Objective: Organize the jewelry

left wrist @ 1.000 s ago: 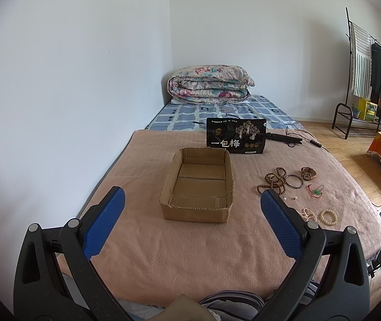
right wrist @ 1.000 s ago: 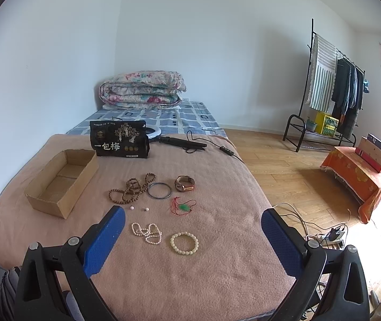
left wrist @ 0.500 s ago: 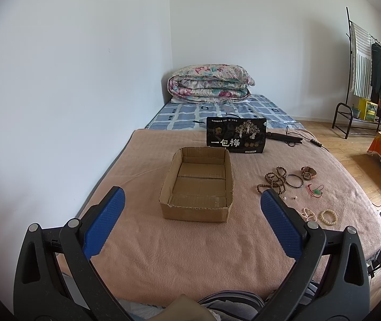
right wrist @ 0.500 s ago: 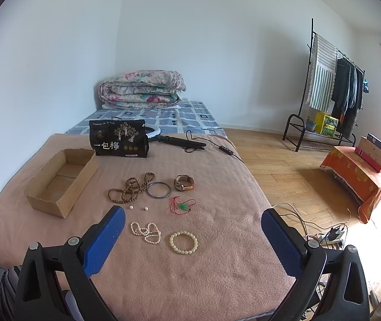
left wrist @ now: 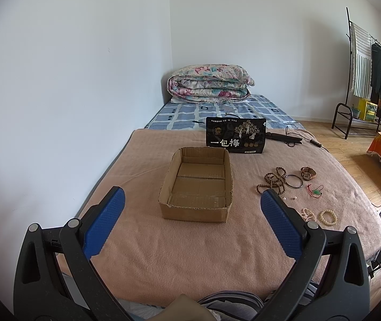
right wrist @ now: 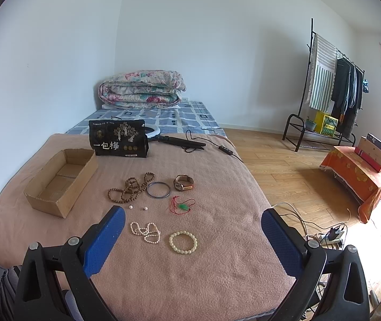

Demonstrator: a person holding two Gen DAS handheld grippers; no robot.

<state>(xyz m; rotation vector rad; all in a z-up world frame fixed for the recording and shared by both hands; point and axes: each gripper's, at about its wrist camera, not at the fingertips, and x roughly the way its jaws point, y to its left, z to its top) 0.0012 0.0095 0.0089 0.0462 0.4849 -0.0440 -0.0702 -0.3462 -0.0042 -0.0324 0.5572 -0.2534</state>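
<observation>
An empty cardboard box (left wrist: 198, 184) (right wrist: 59, 179) sits on the pink blanket. Right of it lies the jewelry: a brown bead necklace (right wrist: 130, 188) (left wrist: 272, 180), a dark bangle (right wrist: 159, 190), a watch (right wrist: 183, 182), a red cord with a green pendant (right wrist: 182, 206), two loose pearls (right wrist: 137, 208), a pearl strand (right wrist: 145, 231) and a cream bead bracelet (right wrist: 183, 242) (left wrist: 328, 217). My left gripper (left wrist: 191, 204) is open and empty, hovering in front of the box. My right gripper (right wrist: 193, 223) is open and empty, above the pearl strand and cream bracelet.
A black snack bag (right wrist: 118, 138) stands behind the box. A ring light with cable (right wrist: 179, 141) lies beyond it, and a folded quilt (right wrist: 142, 88) at the bed's far end. The bed's right edge drops to wood floor with cables (right wrist: 326, 234). A clothes rack (right wrist: 332, 88) stands far right.
The right wrist view has crept slightly forward toward the jewelry. The left gripper has barely moved. Both stay open.
</observation>
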